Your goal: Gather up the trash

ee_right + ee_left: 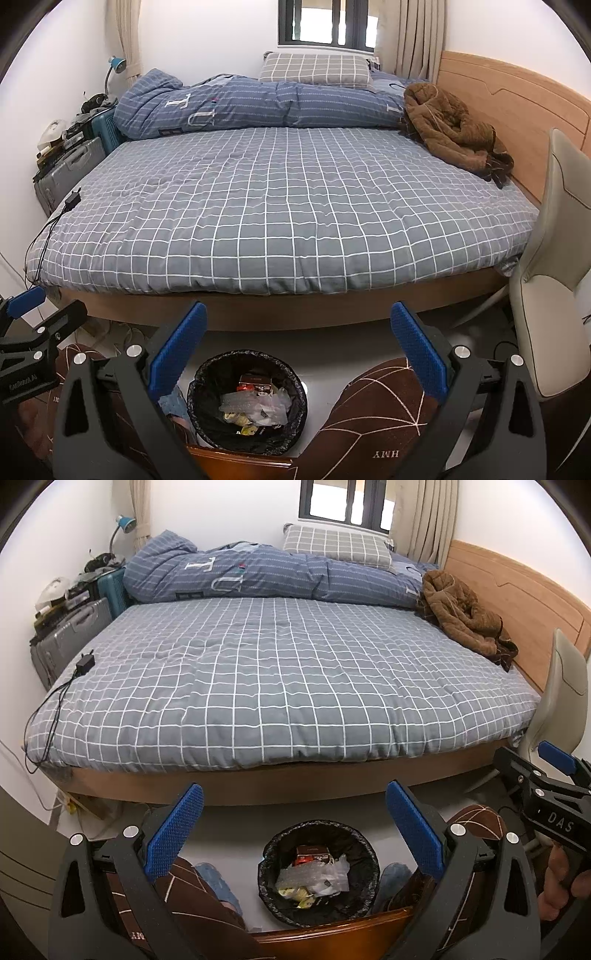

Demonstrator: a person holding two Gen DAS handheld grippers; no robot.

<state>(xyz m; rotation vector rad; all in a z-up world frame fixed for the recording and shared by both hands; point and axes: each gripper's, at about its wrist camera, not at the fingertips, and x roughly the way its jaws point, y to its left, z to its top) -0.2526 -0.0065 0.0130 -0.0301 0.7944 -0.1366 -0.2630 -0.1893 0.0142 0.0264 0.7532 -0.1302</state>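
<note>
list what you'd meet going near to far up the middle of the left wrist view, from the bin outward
trash bin with wrappers inside → wooden bed frame edge → grey checked bedspread → rolled blue duvet → grey checked pillow → window
</note>
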